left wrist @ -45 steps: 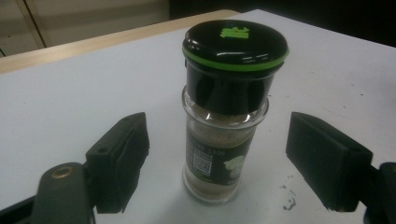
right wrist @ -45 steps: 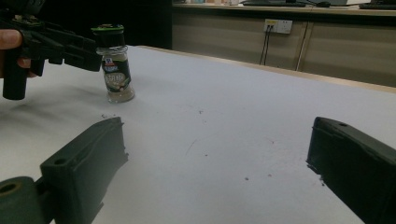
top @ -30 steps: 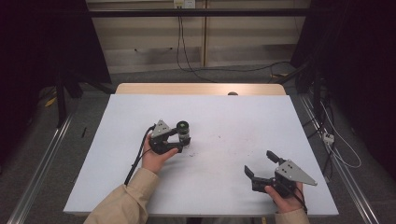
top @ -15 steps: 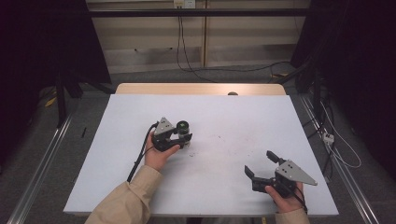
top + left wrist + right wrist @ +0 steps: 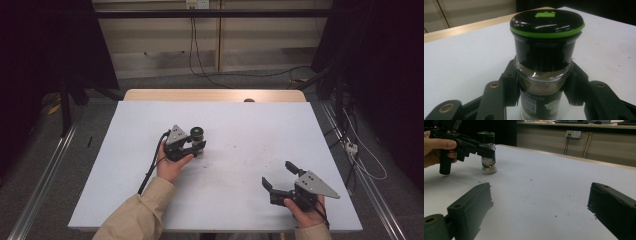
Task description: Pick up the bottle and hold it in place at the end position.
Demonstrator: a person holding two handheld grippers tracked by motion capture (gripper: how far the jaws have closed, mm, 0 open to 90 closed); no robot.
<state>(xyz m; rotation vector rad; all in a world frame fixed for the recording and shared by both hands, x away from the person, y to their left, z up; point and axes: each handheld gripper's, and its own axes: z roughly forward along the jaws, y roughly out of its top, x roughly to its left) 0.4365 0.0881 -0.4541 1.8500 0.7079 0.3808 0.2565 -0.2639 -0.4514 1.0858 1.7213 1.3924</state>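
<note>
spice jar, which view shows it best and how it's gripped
The left gripper view: the spice jar stands close up, the left gripper with its jaws closed on the glass below the black cap. The right gripper view shows it farther off, upright on the table. In the high view it is small.

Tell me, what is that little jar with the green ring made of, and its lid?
The jar looks like clear glass: you can see the grey powder inside, and it shines a bit, though clear plastic is possible. Its lid seems to be smooth, glossy black plastic with a green band around the edge; lights reflect off its top. The left gripper clamping it looks like matte black plastic.
</note>
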